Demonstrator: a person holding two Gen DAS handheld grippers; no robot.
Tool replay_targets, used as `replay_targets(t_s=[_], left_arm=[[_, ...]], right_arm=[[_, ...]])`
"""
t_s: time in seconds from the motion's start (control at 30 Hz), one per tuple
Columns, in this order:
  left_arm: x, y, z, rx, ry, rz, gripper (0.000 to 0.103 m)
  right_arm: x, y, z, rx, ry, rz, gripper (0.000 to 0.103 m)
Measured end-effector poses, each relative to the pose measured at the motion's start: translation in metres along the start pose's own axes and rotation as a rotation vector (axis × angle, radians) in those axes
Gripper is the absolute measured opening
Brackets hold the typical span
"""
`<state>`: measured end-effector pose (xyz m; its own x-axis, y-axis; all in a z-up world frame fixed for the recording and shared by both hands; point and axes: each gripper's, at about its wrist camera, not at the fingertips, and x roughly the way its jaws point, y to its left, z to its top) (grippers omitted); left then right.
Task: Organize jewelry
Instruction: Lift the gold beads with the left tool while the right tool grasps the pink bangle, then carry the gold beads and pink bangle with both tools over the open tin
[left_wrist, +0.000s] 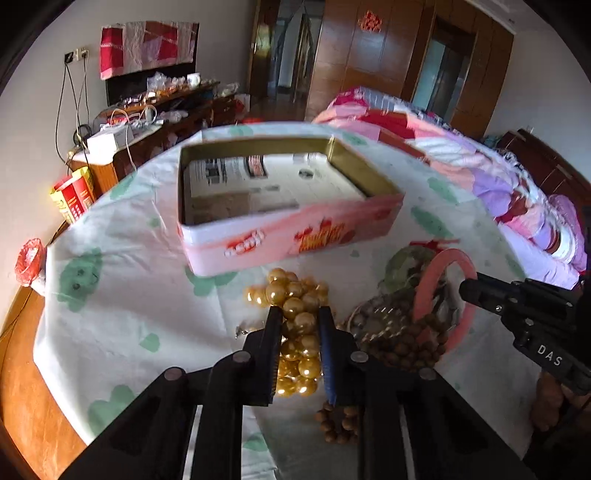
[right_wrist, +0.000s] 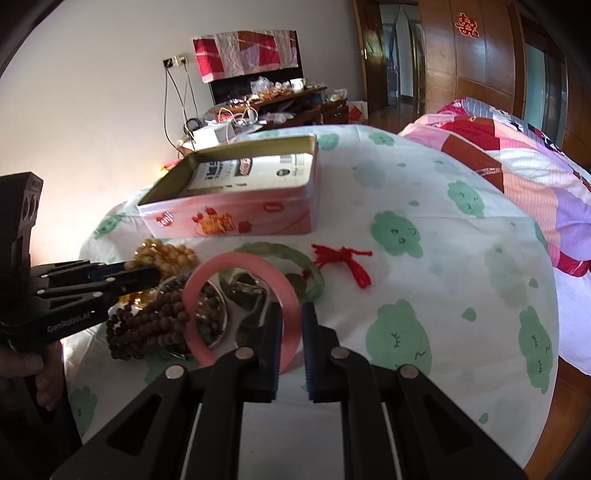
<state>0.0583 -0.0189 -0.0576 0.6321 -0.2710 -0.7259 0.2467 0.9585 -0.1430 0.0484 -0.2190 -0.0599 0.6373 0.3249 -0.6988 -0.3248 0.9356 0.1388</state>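
Note:
My left gripper (left_wrist: 300, 317) is shut on a golden bead necklace (left_wrist: 295, 299), held just above the cloth in front of the open pink tin box (left_wrist: 295, 236). My right gripper (right_wrist: 291, 314) is shut on a pink bangle (right_wrist: 210, 273), lifted and tilted over the jewelry pile. The pink bangle (left_wrist: 432, 273) and right gripper (left_wrist: 469, 290) also show at the right of the left wrist view. Brown wooden beads (right_wrist: 147, 325), a green bangle (right_wrist: 314, 269) and a red tassel knot (right_wrist: 343, 258) lie on the cloth. The left gripper (right_wrist: 144, 273) shows at the left of the right wrist view.
The pink tin (right_wrist: 236, 218) is open with printed paper inside. A white cloth with green prints (right_wrist: 424, 229) covers the round wooden table (left_wrist: 22, 369). A bed with pink quilts (right_wrist: 517, 147) lies to the right. A cluttered sideboard (left_wrist: 147, 110) stands behind.

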Motion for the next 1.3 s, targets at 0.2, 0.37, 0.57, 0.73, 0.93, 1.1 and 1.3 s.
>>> replay_targets(t_s=[0.2,0.37,0.57,0.73,0.93,1.1,1.3], left_arm=[[-0.035,0.0,0.019,0.008,-0.094,-0.044,0.01],[-0.044,0.003,0.03,0.002,-0.13,-0.044,0.01],[-0.054,0.01,0.042,-0.008,-0.179,-0.031,0.01],[-0.055,0.013,0.056,0.003,-0.214,-0.005,0.01],[-0.046,0.017,0.069,-0.001,-0.239,0.029,0.01],[-0.036,0.018,0.077,0.003,-0.248,0.048,0.01],[-0.025,0.022,0.086,-0.003,-0.248,0.071,0.01]], right_arm=[[-0.026,0.004,0.013,0.002,-0.096,0.02,0.013],[-0.039,0.005,0.024,0.004,-0.141,0.026,0.013],[-0.041,0.002,0.034,0.004,-0.153,0.031,0.013],[-0.038,-0.003,0.05,0.005,-0.157,0.035,0.013],[-0.03,-0.007,0.065,0.005,-0.153,0.031,0.013],[-0.018,-0.005,0.078,-0.018,-0.141,0.011,0.013],[-0.002,-0.002,0.095,-0.047,-0.139,-0.005,0.013]])
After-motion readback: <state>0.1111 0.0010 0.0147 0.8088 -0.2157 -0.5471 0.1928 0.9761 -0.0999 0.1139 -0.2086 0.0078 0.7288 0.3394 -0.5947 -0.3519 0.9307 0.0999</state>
